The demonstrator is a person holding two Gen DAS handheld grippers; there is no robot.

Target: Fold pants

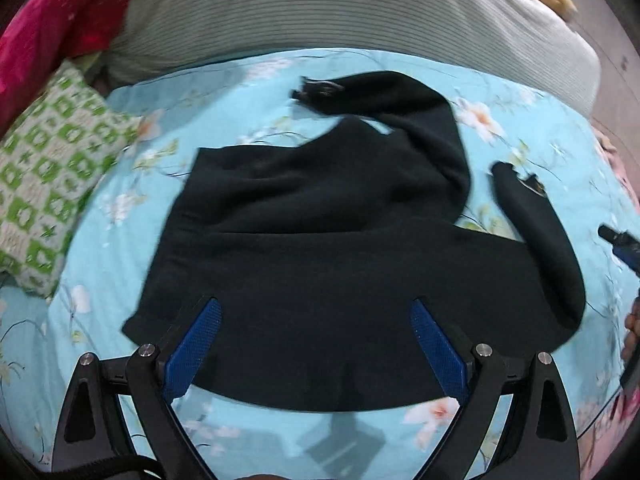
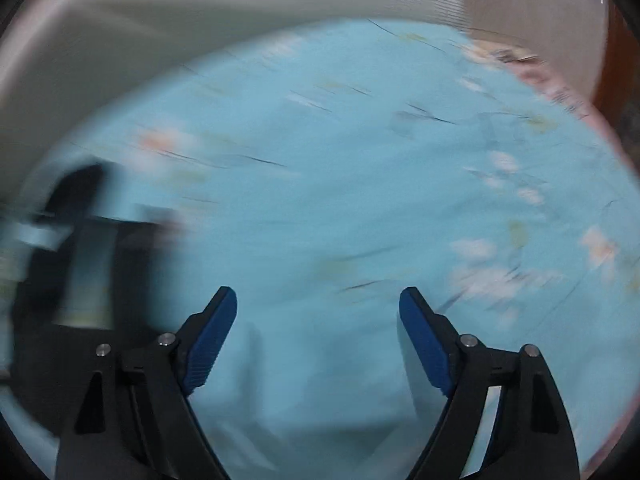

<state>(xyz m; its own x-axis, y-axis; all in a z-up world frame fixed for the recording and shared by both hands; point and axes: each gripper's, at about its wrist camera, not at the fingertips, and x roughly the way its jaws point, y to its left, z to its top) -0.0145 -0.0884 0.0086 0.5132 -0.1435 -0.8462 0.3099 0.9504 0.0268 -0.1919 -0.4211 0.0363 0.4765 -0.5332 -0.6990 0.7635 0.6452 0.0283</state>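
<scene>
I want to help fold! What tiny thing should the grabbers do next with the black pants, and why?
Probably lower the left gripper and pinch the near edge of the pants. Its jaws are open right over that edge, both legs lie crooked on the bedsheet, and the right gripper is open over bare sheet.

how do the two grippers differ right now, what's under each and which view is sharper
The left gripper hangs over the black pants, its fingertips framing the near edge; the right gripper hangs over bare blue floral sheet, with the pants only at its far left. The left view is fairly sharp; the right view is smeared with motion blur. Both are wide open, holding nothing, with blue pads.
</scene>
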